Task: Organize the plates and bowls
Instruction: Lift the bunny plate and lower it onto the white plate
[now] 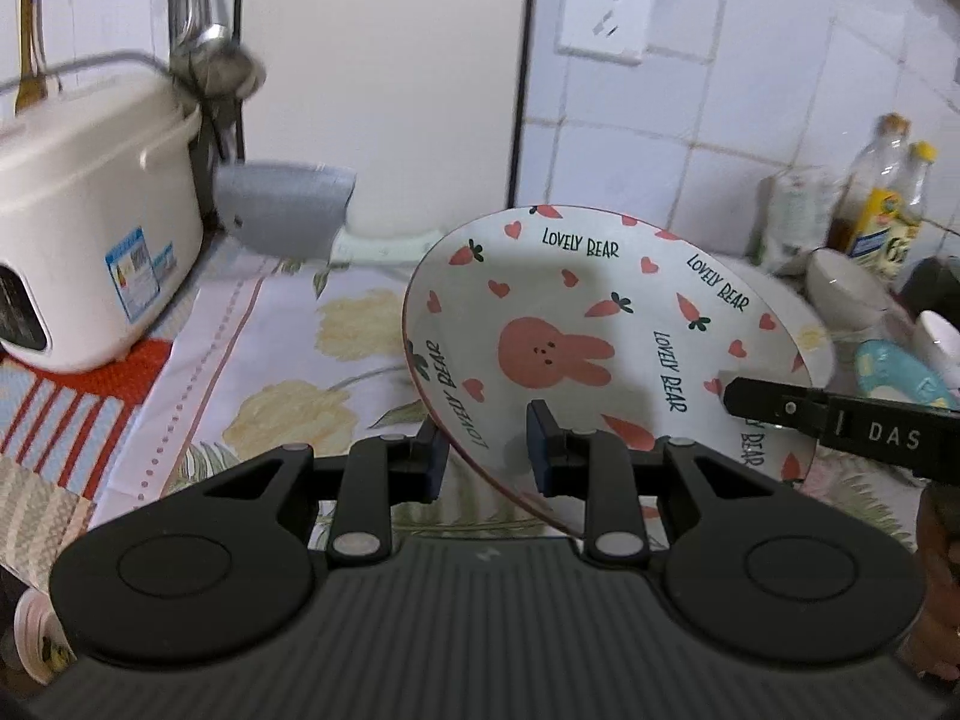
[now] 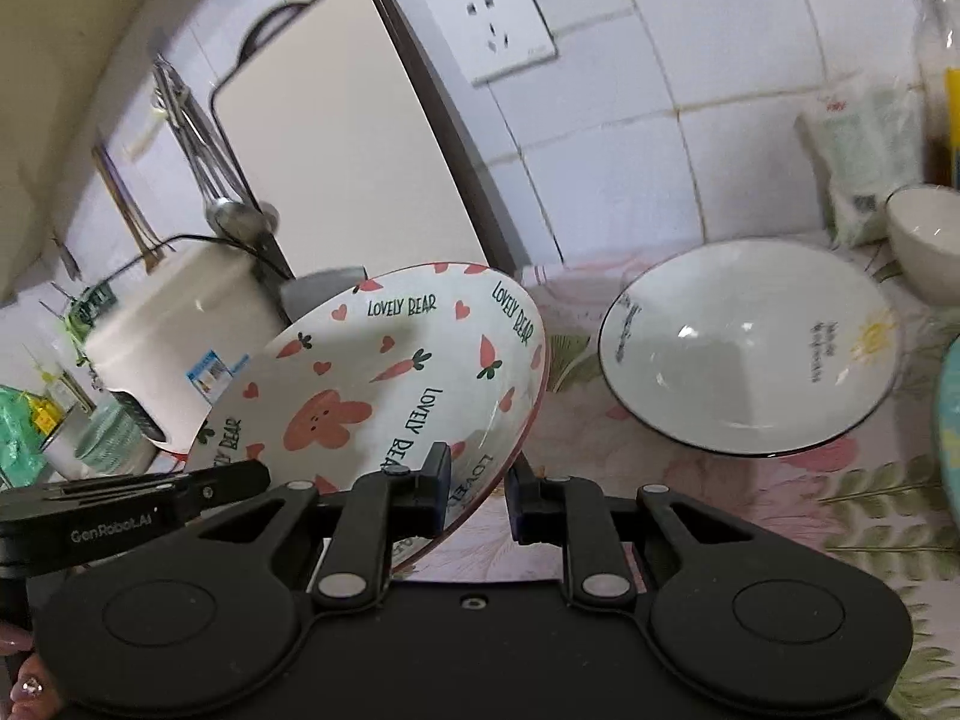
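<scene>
Left wrist view shows the left claw (image 1: 487,450) clenched on the near rim of a rabbit-print plate (image 1: 576,324), a shallow white dish lettered "LOVELY BEAR" with red hearts and carrots; one pad sits inside the dish and the other beneath it. The plate is tilted, lifted clear of the floral-clothed worktop (image 1: 282,360), with its far edge raised toward the tiled wall. From the right side the right claw (image 1: 735,399) reaches in and pinches the opposite rim, so both claws share the load. Right wrist view confirms this: the right claw (image 2: 477,489) is clamped on the plate's edge, with the left claw entering from the left. On the worktop to the right lies a black-rimmed white plate (image 2: 750,348), flat and untouched, and behind it a small white bowl (image 2: 927,240); the edge of a pale blue dish (image 2: 951,420) shows at the far right. A white rice cooker (image 1: 90,204) and an upright cutting board (image 2: 336,144) stand at the back. Judging from this, the sorting is in an early or middle stage: one plate is in the air, no stack is visible, and the other dishes are not yet gathered.
</scene>
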Demonstrator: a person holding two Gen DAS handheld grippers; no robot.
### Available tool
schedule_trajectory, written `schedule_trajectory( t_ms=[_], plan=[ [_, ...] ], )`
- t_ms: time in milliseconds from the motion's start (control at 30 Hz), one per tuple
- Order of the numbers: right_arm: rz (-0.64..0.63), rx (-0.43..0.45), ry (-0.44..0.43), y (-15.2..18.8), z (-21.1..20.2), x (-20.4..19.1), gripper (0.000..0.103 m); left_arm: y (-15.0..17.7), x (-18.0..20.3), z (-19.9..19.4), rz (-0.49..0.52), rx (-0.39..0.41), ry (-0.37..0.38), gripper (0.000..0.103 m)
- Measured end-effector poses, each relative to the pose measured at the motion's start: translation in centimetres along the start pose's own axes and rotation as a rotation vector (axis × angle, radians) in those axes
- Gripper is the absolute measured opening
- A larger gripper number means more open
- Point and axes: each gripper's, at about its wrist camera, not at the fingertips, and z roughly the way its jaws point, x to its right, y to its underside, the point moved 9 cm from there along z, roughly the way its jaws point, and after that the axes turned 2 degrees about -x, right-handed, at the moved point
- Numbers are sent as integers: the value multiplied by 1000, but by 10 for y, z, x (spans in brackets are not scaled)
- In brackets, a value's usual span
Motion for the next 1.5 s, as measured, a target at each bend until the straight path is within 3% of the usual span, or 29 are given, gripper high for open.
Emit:
schedule_trajectory(
  t_ms=[333, 633, 833, 1000, 1133, 1500],
  plan=[
    [-44, 82, 38, -24, -79, 20, 25, -25, 66, -33, 62, 58, 80, 26],
    [-50, 53, 97, -59, -102, 72, 25, -48, 124, -4, 74, 27, 174, 26],
    [-35, 7, 139, -76, -88, 109, 26, -58, 145, 44, 36, -17, 197, 26],
    [-9, -62, 156, -80, -58, 140, 26, -53, 149, 96, -35, -97, 211, 26],
    [1, -109, 166, -83, -33, 158, 26, -51, 152, 125, -39, -117, 196, 26],
    [42, -207, 182, -69, 7, 180, 26, -39, 146, 154, -51, -200, 180, 26]
  ],
)
